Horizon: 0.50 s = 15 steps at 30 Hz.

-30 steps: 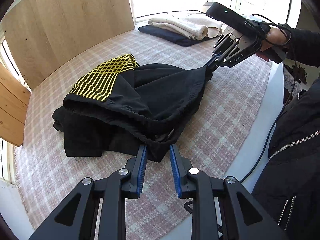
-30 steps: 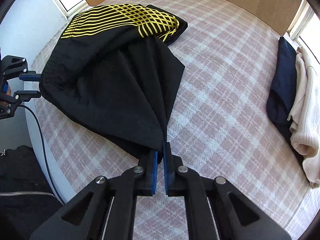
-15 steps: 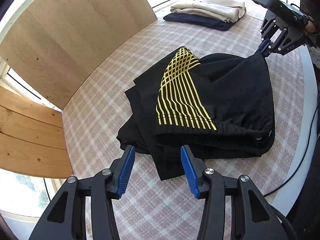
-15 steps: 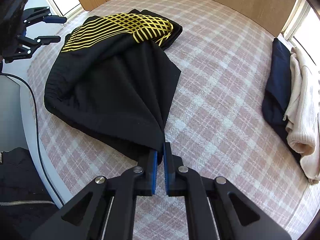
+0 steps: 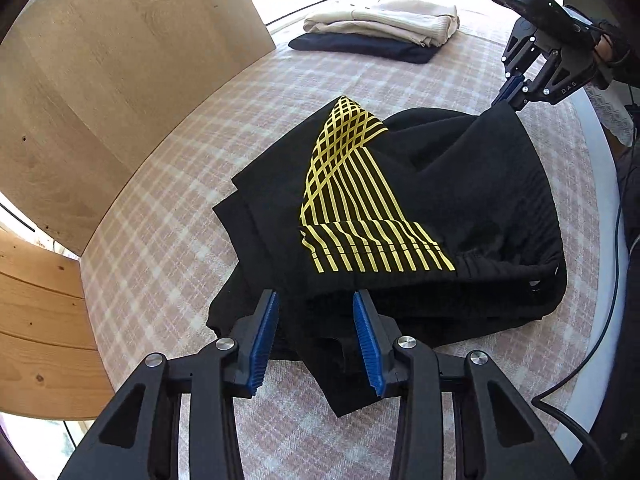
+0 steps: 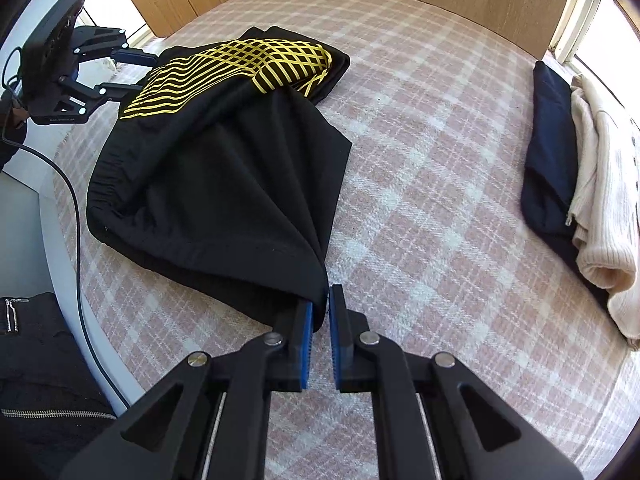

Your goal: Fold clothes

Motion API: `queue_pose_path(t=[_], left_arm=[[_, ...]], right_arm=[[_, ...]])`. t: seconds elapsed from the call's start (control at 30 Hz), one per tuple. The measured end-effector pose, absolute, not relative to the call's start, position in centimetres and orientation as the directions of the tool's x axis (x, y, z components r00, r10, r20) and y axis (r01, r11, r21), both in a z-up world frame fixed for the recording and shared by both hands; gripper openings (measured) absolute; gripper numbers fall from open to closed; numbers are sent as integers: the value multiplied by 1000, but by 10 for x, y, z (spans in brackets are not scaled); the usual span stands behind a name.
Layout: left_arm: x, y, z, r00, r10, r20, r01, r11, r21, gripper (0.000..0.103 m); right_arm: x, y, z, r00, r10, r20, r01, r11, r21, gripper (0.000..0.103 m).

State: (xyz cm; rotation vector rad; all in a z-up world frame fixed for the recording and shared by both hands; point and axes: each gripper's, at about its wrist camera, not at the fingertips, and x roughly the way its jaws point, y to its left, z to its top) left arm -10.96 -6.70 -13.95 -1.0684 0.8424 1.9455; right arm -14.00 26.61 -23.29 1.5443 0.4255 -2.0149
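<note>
Black shorts with yellow stripes (image 5: 400, 208) lie bunched on the pink checked cloth (image 5: 168, 240); they also show in the right wrist view (image 6: 224, 168). My left gripper (image 5: 316, 336) is open, its blue pads on either side of the shorts' near corner without closing on it. It shows in the right wrist view (image 6: 136, 72) at the far left. My right gripper (image 6: 320, 320) is shut on the opposite black corner and holds it slightly raised. It shows in the left wrist view (image 5: 510, 92) at the far right.
A folded stack, cream knit (image 6: 600, 200) on a navy garment (image 6: 552, 152), lies at the table's far side. Wooden panels (image 5: 120, 80) stand behind the table. A cable (image 6: 76, 240) hangs off the near table edge by a black jacket (image 6: 40, 380).
My left gripper let go of the waistband, opened wide, and moved left around the shorts to their other corner. The right gripper kept its hold, nearly still.
</note>
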Motion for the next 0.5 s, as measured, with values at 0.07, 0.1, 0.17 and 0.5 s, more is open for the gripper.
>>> queue_pose_path(t=[0.07, 0.1, 0.17, 0.5], left_arm=[[-108, -65, -141, -361, 296, -884, -858, -477, 191, 37], [-110, -64, -140, -360, 304, -882, -857, -480, 185, 37], [-115, -60, -138, -356, 326, -876, -857, -487, 168, 37], [-120, -41, -147, -268, 336, -903, -895, -434, 104, 21]], right_arm=[[-137, 266, -233, -180, -240, -954, 598, -797, 88, 8], [-136, 266, -232, -180, -241, -954, 595, -798, 89, 8], [-133, 265, -232, -180, -243, -953, 590, -802, 93, 8], [-138, 263, -232, -198, -240, -950, 562, -822, 91, 27]])
